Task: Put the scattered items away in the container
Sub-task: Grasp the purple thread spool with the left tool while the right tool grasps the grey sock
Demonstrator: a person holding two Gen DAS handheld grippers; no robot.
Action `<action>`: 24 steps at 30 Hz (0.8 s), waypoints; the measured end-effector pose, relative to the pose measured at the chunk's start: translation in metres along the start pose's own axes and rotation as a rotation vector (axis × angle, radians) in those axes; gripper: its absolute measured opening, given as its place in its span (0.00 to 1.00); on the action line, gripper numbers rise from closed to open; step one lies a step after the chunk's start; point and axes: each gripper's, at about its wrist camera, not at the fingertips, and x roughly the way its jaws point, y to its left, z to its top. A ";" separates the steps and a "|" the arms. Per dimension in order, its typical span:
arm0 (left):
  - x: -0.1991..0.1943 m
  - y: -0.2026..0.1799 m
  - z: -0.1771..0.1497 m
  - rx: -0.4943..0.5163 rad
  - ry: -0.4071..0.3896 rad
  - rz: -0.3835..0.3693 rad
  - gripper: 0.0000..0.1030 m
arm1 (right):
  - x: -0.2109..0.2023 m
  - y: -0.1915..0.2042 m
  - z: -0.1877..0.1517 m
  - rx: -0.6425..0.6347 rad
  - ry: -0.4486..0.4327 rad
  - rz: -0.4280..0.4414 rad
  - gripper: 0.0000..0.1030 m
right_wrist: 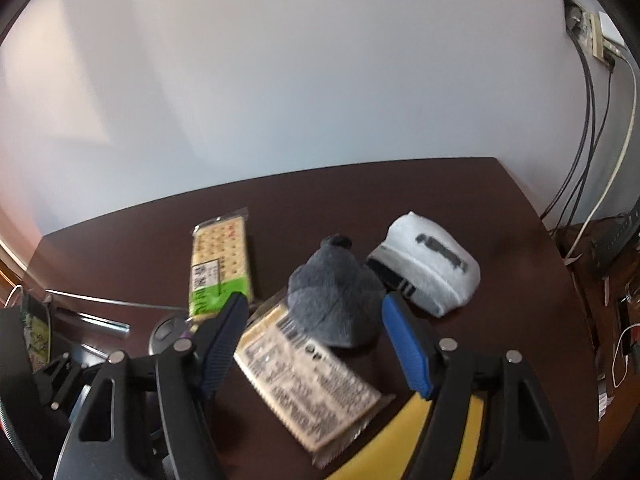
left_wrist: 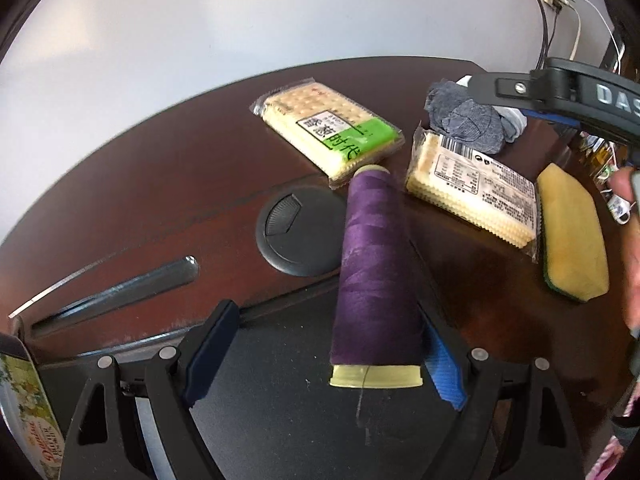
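In the left wrist view my left gripper (left_wrist: 320, 344) is open; a purple thread spool (left_wrist: 376, 276) lies between its fingers, against the right blue pad (left_wrist: 444, 364), apart from the left pad. Beyond it lie a green-labelled cracker pack (left_wrist: 328, 128), a second cracker pack (left_wrist: 476, 188), a grey sock ball (left_wrist: 468, 120) and a yellow sponge (left_wrist: 572, 236). In the right wrist view my right gripper (right_wrist: 312, 316) is open above the second cracker pack (right_wrist: 308, 380) and the grey sock ball (right_wrist: 336, 300). A white sock ball (right_wrist: 428, 264) lies to the right. A printed tin (left_wrist: 24, 408) shows at the left edge.
The dark wooden desk (left_wrist: 160, 184) has a round black cable grommet (left_wrist: 296, 232) and a grooved slot with a metal bar (left_wrist: 120, 292). A white wall stands behind. Cables and a socket (right_wrist: 592, 36) hang at the right, past the desk's edge.
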 end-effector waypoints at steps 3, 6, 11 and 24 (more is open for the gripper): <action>-0.001 0.000 0.001 0.003 0.002 -0.028 0.85 | 0.008 -0.001 0.005 -0.007 0.021 -0.018 0.70; -0.005 -0.001 0.000 0.007 -0.003 -0.041 0.81 | 0.016 0.001 0.007 -0.028 0.049 -0.038 0.68; -0.009 -0.001 -0.001 0.008 -0.018 -0.047 0.70 | 0.029 0.002 0.004 -0.044 0.092 -0.063 0.61; -0.008 0.002 -0.001 0.015 -0.054 -0.098 0.39 | 0.019 -0.003 -0.003 -0.049 0.060 -0.046 0.33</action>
